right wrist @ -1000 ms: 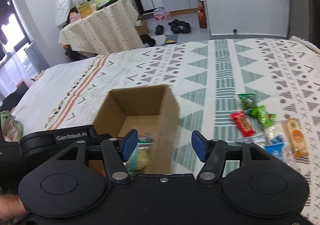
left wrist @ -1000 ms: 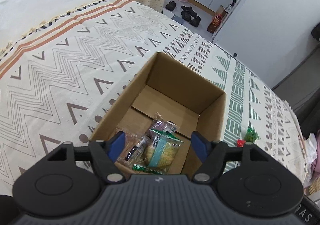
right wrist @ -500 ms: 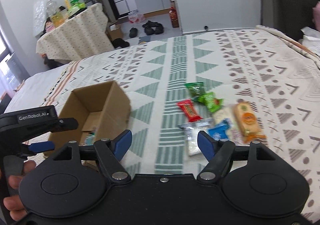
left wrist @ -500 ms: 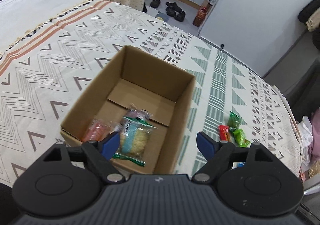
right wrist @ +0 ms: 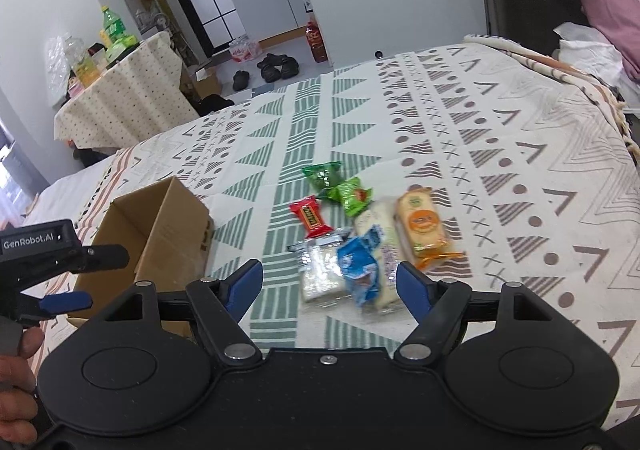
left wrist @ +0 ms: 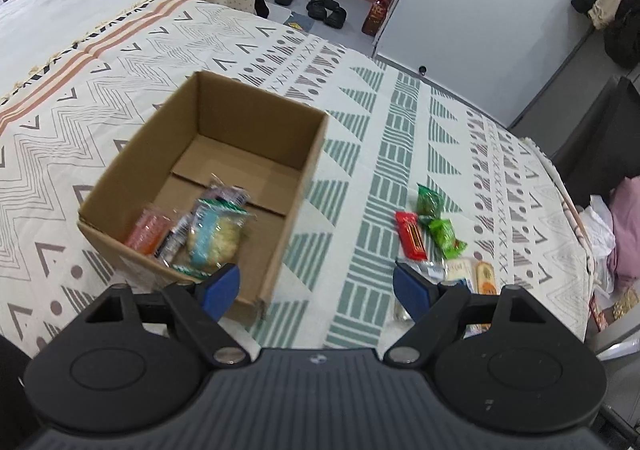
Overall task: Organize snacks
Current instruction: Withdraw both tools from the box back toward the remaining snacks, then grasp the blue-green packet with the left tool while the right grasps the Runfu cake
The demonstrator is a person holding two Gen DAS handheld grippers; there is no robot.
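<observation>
Seven wrapped snacks loose on the patterned bedspread (right wrist: 500, 138), clustered just off the right gripper (right wrist: 330, 280), between 11 and 1 o'clock from its tips. Count, right wrist view: two green packets (right wrist: 322, 176) touching at the far end, one red bar (right wrist: 312, 217) beside them, one orange-labelled cake (right wrist: 422, 222), one pale packet (right wrist: 374, 220) partly under the others, one crumpled blue wrapper (right wrist: 360, 264), one clear pack of white crackers (right wrist: 320, 274). Near ones are blurred; there may be more under the pile, can't tell.

One cardboard box (left wrist: 256, 118), flaps open, sits on the bedspread at 10 o'clock from the right gripper, well apart from the loose pile. In the left wrist view it's at 11 o'clock. Inside, bunched at the near wall: one clear pack with teal label and yellowish contents (left wrist: 214, 236), one pinkish-orange packet (left wrist: 148, 230), one dark narrow bar (left wrist: 174, 240), one purple-tinted packet (left wrist: 226, 194) behind them. Four visible; a green edge pokes out underneath, unclear whether it's a separate item.

Left gripper (left wrist: 316, 286): jaws spread wide, nothing between them, hovering over the box's near right corner.

Right gripper: jaws spread, nothing pinched; blue wrapper and crackers show in the gap but pads aren't touching them.

A hand (right wrist: 18, 390) holding the left gripper shows at 8 o'clock in the right wrist view.
</observation>
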